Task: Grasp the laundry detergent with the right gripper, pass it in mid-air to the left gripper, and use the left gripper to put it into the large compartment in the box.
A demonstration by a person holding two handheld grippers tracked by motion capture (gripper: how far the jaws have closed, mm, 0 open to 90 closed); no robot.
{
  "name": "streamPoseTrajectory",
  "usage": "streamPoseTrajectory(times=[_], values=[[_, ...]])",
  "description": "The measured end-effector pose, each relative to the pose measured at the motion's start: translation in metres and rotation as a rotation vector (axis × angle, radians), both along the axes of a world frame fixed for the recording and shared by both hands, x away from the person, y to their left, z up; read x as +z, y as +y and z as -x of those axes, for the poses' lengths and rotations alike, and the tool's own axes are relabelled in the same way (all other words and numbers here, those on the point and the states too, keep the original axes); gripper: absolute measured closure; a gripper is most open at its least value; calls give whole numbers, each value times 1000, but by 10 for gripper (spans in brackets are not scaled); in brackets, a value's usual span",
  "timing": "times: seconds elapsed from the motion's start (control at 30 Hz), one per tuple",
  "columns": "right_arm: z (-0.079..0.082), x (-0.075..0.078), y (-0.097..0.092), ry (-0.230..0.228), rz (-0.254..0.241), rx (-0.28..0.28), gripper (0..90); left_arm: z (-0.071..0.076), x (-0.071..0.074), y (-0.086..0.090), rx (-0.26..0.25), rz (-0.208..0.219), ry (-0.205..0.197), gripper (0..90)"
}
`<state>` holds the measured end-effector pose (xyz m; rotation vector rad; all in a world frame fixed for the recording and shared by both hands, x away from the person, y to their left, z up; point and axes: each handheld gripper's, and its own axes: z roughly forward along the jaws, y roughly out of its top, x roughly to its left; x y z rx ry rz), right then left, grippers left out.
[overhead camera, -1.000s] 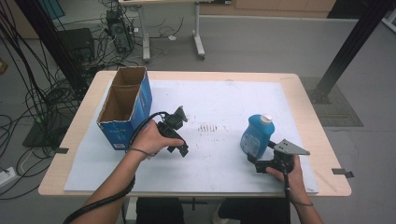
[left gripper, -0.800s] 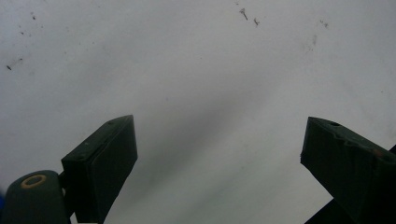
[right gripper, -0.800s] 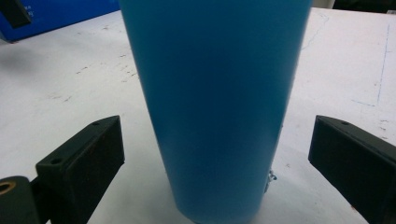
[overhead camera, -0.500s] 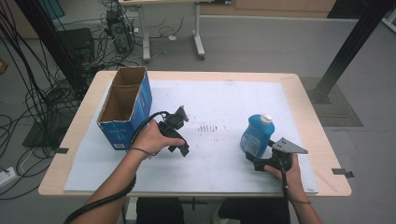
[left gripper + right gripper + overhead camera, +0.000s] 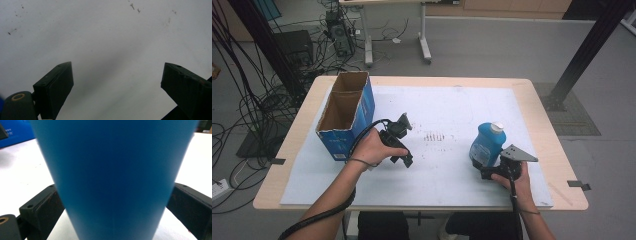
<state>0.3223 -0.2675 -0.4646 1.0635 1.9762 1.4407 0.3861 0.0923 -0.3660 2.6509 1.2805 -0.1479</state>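
Currently the blue bottle (image 5: 485,145) stands upright on the white mat (image 5: 447,105), on the side of the mat far from the cardboard box (image 5: 346,114), white cap up. I take the bottle as my landmark.

Right gripper (image 5: 484,170): pressed in at the bottle's near side, low on its body. In the right gripper view the bottle (image 5: 112,177) sits between the two black jaws, which meet its flanks on both sides. I read this as a clamp on the bottle, though the exact contact line is blurred.

Left gripper (image 5: 404,161): well apart from the bottle, towards the box, resting low over the mat. Its own view shows the jaws standing wide apart over bare mat (image 5: 112,37), nothing between them.

Key relation: the bottle's long axis is vertical, and the right gripper meets it from the near side, roughly level, across that axis. The right hand (image 5: 514,181) is the near one by far; the left hand (image 5: 371,148) lies between bottle and box.

Judgement: if the bottle is bound for the box, it must travel across the mat past the left gripper, and the low grip could let the top sway.
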Motion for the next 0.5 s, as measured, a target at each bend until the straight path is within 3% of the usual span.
streamPoseTrajectory(times=[0.5], values=[[-2, 0, 1, -7, -18, 0, 25, 0, 0, -3, -5, -5, 1, 112]])
